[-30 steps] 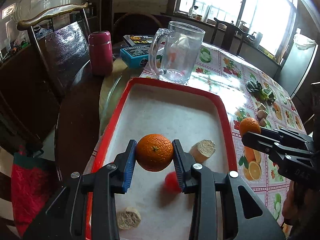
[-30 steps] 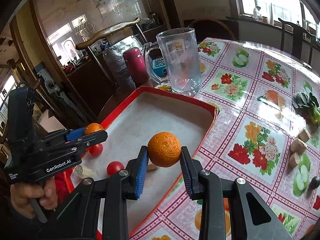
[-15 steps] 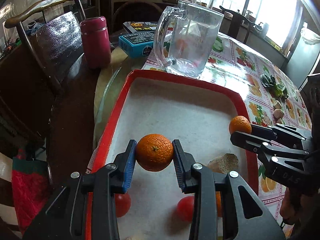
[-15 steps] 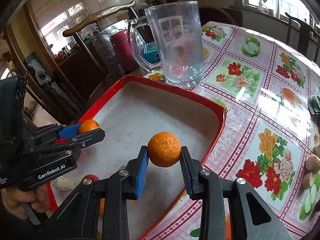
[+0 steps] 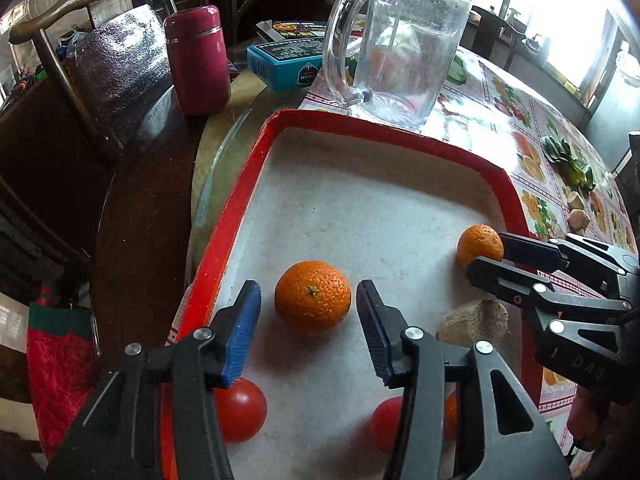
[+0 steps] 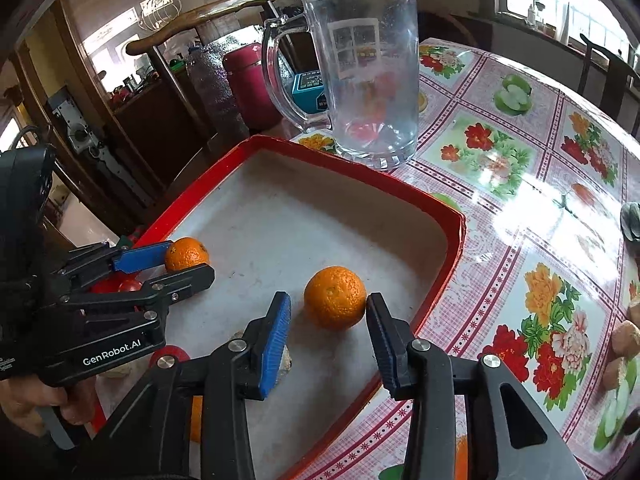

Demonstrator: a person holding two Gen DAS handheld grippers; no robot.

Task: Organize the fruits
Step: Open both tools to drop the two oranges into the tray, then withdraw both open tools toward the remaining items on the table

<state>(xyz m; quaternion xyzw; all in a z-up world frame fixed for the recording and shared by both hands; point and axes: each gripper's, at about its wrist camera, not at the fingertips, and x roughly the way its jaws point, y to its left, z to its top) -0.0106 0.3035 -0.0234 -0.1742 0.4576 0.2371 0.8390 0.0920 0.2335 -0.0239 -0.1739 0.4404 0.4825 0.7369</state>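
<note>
Two oranges lie on the pale floor of a red-rimmed tray (image 5: 224,248) (image 6: 448,264). One orange (image 5: 313,300) rests between the fingers of my left gripper (image 5: 308,304), whose jaws are opening, with a gap on each side. That same orange (image 6: 186,254) shows beside the left gripper (image 6: 182,262) at the tray's left. The other orange (image 6: 335,298) sits on the tray between the fingers of my right gripper (image 6: 326,312). Those jaws are opening too, the blue pad clearly off the fruit. From the left wrist, this orange (image 5: 478,244) peeks past the right gripper (image 5: 486,258).
Red tomatoes (image 5: 240,412) (image 5: 386,424) and a beige chunk (image 5: 476,320) lie in the tray's near part. A glass mug (image 5: 400,52) stands just beyond the tray. A maroon flask (image 5: 198,60), a blue box (image 5: 284,64) and a chair are at far left. Greens (image 5: 572,164) lie on the flowered tablecloth.
Both grippers sank toward the tray with their oranges. Both pairs of jaws have spread, and each orange now rests on the tray floor instead of being pinched.
</note>
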